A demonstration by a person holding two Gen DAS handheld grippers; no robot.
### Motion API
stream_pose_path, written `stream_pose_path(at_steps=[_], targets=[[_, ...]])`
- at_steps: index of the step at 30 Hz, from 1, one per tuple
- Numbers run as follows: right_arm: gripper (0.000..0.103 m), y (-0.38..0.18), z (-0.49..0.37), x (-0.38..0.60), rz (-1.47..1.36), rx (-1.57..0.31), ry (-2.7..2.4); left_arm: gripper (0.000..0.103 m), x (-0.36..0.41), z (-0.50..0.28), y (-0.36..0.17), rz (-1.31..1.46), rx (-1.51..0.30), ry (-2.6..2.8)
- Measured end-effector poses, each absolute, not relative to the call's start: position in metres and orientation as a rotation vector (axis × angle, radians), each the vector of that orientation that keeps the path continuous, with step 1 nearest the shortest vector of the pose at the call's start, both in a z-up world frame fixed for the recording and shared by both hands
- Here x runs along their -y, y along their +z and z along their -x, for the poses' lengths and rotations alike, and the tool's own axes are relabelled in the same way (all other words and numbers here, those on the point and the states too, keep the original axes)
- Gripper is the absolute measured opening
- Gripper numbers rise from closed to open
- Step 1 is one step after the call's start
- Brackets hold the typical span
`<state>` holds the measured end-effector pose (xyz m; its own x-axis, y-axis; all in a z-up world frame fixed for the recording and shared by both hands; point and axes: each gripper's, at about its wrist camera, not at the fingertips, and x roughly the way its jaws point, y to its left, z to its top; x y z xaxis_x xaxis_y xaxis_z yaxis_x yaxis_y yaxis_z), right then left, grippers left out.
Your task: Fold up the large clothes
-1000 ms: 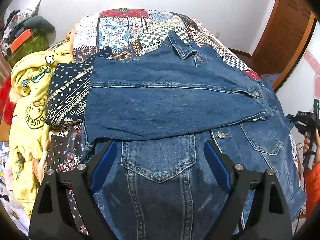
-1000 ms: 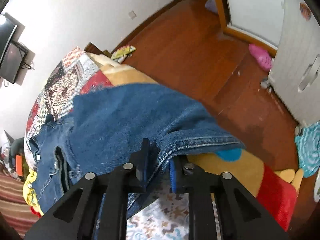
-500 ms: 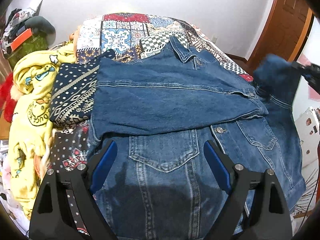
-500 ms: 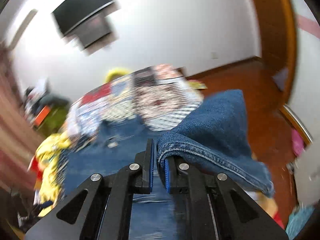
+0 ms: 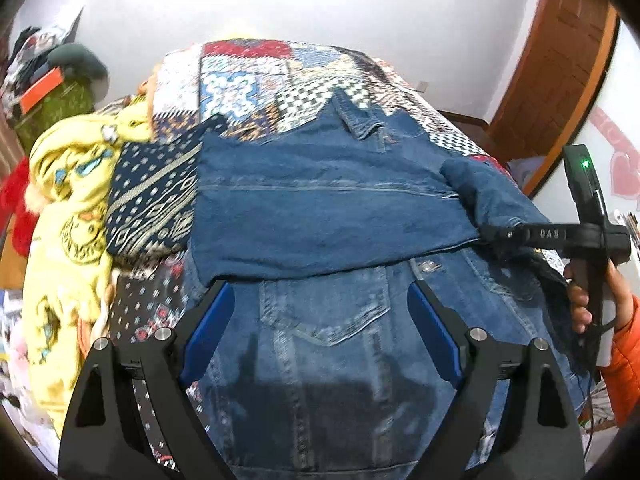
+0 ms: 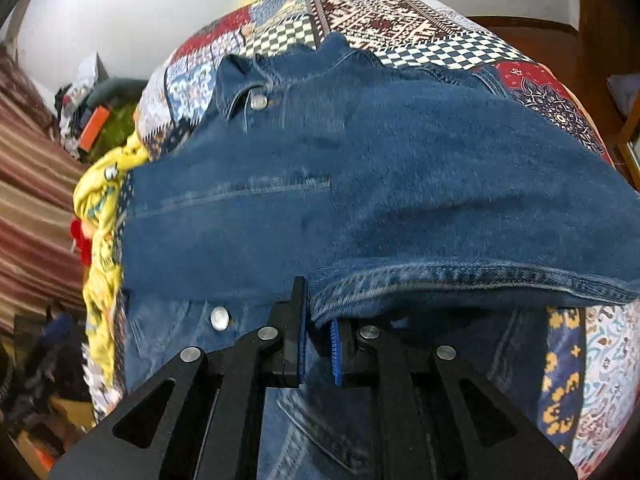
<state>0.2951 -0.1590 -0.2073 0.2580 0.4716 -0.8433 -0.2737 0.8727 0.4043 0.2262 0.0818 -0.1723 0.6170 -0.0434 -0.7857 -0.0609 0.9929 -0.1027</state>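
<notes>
A blue denim jacket [image 5: 320, 208] lies front up on the patchwork bedspread [image 5: 256, 80], with its left sleeve folded across the chest. My left gripper [image 5: 320, 320] is open and empty, hovering over the jacket's lower front by a chest pocket. My right gripper [image 6: 318, 320] is shut on the cuff of the jacket's right sleeve [image 6: 440, 184] and holds it over the jacket's front. In the left wrist view the right gripper [image 5: 492, 234] comes in from the right with the sleeve [image 5: 488, 192] draped from it.
A yellow printed blanket [image 5: 68, 216] and a dark patterned cloth [image 5: 152, 200] lie left of the jacket. Cluttered shelves [image 5: 44, 88] stand at far left. A wooden door [image 5: 560, 60] is at the right. A striped curtain [image 6: 28, 184] hangs left in the right wrist view.
My right gripper has swung the right sleeve up from beside the bed and carried it leftward over the jacket's front. My left gripper has stayed open above the lower front.
</notes>
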Motion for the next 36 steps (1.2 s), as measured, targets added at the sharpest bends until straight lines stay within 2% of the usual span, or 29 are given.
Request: stream_pose_path(at_steps=[1,2,6,9,11,18,25,29,32,34,35,36], targets=[[0.013,-0.204,-0.293,0.161,-0.175,-1.220,0.519,0.088,-0.077,-0.229,-0.171,0.114,-0.903,0.002],[0.020,-0.200,-0.290,0.166,-0.165,-1.224,0.528,0.088,-0.067,-0.234,-0.166,0.091,-0.896,-0.015],[0.059,-0.177,-0.278,0.185,-0.148,-1.143,0.521,0.088,-0.028,-0.253,-0.149,0.018,-0.868,-0.081],[0.071,-0.158,-0.268,0.214,-0.108,-1.041,0.441,0.088,0.009,-0.273,-0.136,-0.032,-0.858,-0.159],[0.076,-0.150,-0.261,0.240,-0.103,-0.989,0.371,0.089,0.032,-0.286,-0.130,-0.061,-0.853,-0.211],[0.077,-0.148,-0.249,0.316,-0.122,-0.922,0.142,0.089,0.130,-0.339,-0.132,-0.076,-0.933,-0.464],[0.077,-0.168,-0.244,0.364,-0.193,-0.953,0.014,0.087,0.234,-0.365,-0.184,-0.378,-0.977,-0.555],[0.078,-0.182,-0.239,0.376,-0.219,-0.981,-0.020,0.073,0.266,-0.374,-0.228,-0.522,-1.039,-0.583],[0.078,-0.189,-0.236,0.379,-0.242,-0.999,-0.017,0.047,0.277,-0.377,-0.248,-0.585,-1.067,-0.586],[0.078,-0.192,-0.235,0.380,-0.254,-1.006,-0.016,0.045,0.285,-0.373,-0.257,-0.627,-1.046,-0.593],[0.078,-0.193,-0.234,0.380,-0.258,-1.007,-0.020,0.037,0.287,-0.371,-0.259,-0.639,-1.022,-0.599],[0.078,-0.193,-0.233,0.382,-0.261,-1.008,-0.023,0.019,0.288,-0.369,-0.259,-0.636,-1.015,-0.605]])
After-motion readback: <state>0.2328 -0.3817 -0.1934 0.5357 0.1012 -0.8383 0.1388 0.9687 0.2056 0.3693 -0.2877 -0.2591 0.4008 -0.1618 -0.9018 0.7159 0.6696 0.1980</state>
